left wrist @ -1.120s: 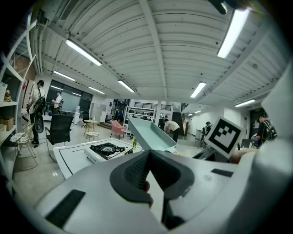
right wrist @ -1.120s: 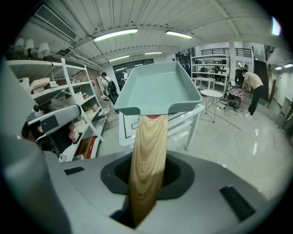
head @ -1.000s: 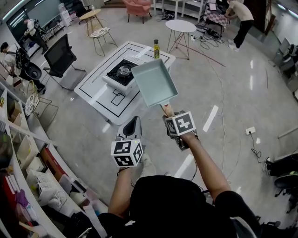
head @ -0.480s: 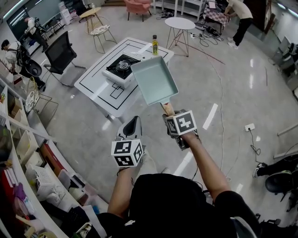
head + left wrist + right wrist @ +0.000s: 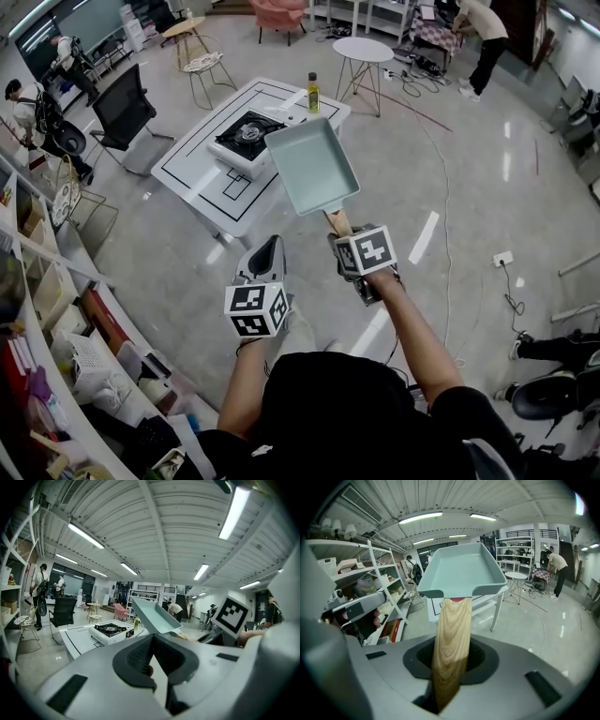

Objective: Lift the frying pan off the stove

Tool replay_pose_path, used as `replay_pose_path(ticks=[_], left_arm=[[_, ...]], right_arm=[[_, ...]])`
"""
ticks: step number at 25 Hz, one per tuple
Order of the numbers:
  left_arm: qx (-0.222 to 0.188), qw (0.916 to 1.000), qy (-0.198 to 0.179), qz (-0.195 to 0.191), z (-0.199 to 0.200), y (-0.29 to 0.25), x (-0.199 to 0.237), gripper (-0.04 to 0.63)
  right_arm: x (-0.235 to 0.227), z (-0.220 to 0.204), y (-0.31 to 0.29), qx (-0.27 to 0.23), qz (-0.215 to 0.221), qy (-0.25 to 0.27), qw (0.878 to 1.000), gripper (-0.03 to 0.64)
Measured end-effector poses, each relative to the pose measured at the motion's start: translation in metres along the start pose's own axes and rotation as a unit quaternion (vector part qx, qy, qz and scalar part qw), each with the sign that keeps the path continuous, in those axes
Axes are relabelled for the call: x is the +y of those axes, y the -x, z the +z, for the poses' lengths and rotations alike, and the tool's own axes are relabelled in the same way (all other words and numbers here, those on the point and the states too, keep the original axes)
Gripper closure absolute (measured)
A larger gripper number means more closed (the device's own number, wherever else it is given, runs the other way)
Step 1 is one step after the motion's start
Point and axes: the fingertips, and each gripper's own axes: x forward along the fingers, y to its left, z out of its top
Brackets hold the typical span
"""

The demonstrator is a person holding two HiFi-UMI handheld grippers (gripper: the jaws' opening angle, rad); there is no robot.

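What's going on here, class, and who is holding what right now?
A person holds tongs in each hand. The right tongs are shut on the wooden handle of a pale green frying pan, held in the air clear of the stove on the white table. The left tongs are shut and empty.

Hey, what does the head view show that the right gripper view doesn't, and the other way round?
Only the head view: the stove on the white table, the yellow bottle on that table's far corner, and a black chair.

Only the right gripper view: the ceiling lights, and how the wooden handle sits clamped in the right gripper.

Both: the frying pan, pale green and held in the air clear of the stove, the white table, and the round side table.
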Motion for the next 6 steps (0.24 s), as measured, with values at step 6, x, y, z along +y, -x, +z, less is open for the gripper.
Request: replay_pose_path(ticks=[6], left_arm=[[-0.001, 1.0, -0.001, 0.0, 0.0013, -0.0012, 0.0063, 0.584]], right_arm=[[0.0028, 0.0027, -0.0045, 0.0, 0.001, -0.004, 1.0, 0.546]])
